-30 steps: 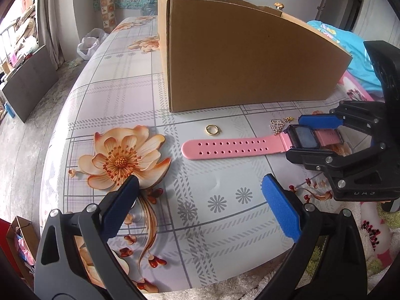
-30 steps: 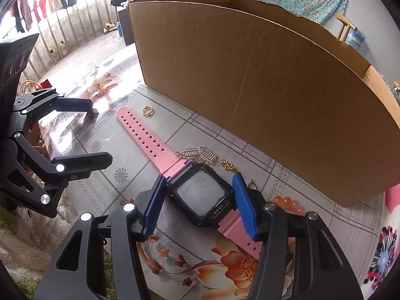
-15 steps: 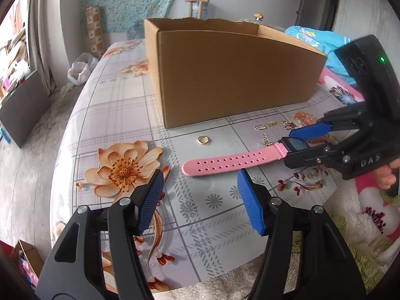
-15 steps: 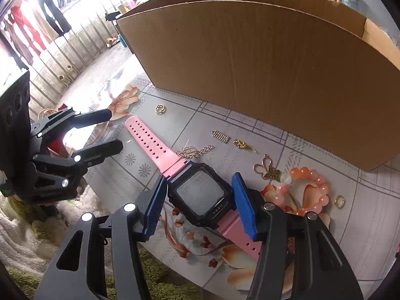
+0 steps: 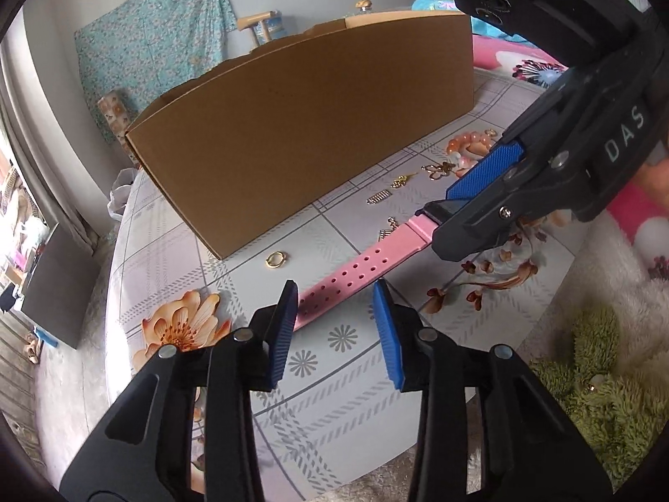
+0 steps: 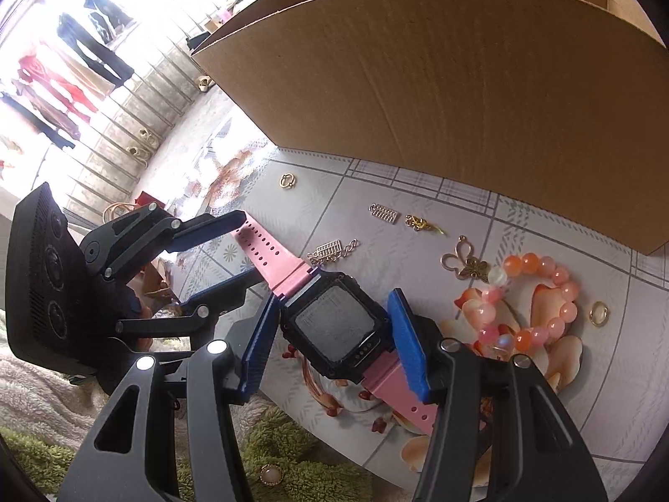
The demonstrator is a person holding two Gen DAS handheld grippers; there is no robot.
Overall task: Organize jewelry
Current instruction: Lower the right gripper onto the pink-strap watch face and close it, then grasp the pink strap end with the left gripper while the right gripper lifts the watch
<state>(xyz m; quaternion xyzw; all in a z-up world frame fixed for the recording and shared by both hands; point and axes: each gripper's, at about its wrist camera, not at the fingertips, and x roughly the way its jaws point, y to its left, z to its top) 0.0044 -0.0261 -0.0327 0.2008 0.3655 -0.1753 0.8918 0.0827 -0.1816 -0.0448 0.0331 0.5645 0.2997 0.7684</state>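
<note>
**Watch pinned at the case, left pads flanking the strap tip**

The pink watch (image 6: 334, 326) lies flat on the floral surface (image 5: 175, 259), its strap running diagonally from the right hand-held gripper (image 6: 330, 347), clamped on the black case, to the left hand-held gripper (image 5: 336, 318). The left one's jaws have just been closing; the strap tip sits between them, contact unclear. The cardboard box (image 5: 301, 138) walls off the far side. A gold ring (image 5: 276, 259), small charms (image 6: 382, 212) and a bead bracelet (image 6: 539, 305) lie nearby. The left gripper was wide a second ago.
</note>
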